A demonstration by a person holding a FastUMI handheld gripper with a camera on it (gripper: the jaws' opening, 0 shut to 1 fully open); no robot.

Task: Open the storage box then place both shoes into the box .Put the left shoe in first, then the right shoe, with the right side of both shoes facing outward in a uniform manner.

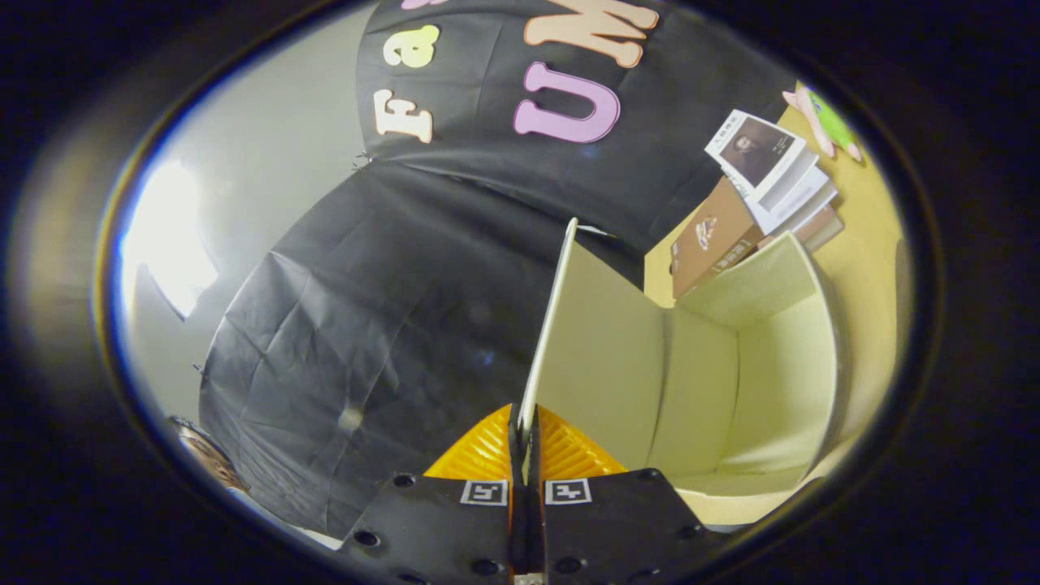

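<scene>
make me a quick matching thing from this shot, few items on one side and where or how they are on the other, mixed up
Things:
1. box lid
2. gripper
3. storage box
4. stack of books

States:
A. open, pale inside with no shoe in it
B. beyond the box, on the yellow surface
C. shut on a thin edge
D. raised, pinched between the orange fingers

Pairs: 1-D, 2-C, 3-A, 4-B

Gripper [524,443] rolled sideways, two orange ribbed fingers [479,451] nearly together, seemingly pinching thin lid [546,325] edge between them; black finger mounts behind.
</scene>
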